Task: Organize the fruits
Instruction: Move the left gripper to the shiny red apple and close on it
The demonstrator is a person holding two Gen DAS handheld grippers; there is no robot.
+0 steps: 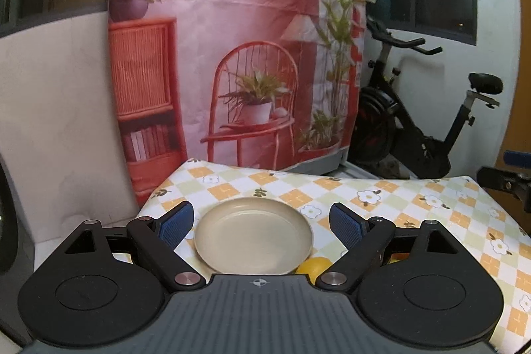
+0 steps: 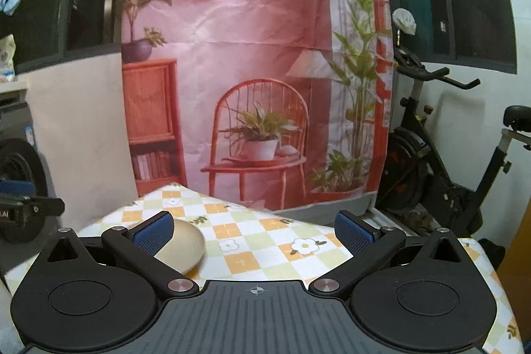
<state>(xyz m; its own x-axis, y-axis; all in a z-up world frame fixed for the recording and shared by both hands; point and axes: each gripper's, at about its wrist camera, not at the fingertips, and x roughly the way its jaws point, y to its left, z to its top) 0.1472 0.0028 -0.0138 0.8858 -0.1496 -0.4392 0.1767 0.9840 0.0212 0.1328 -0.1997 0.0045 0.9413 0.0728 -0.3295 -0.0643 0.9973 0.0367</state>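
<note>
I see my left gripper spread wide, nothing between its pads | my right gripper likewise wide and empty | beige plate still bare | yellow fruit beside plate on checked cloth | sorting, I judge, not begun

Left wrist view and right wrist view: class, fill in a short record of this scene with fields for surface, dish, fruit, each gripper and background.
surface: table under a checked cloth with flowers
dish: empty cream plate, ahead of the left gripper
fruit: yellow fruit at the plate's near right edge, partly hidden; kind unclear
left gripper: fingers open, nothing held
right gripper: fingers open, nothing held, plate behind its left finger
background: pink printed backdrop; exercise bike to the right
</note>
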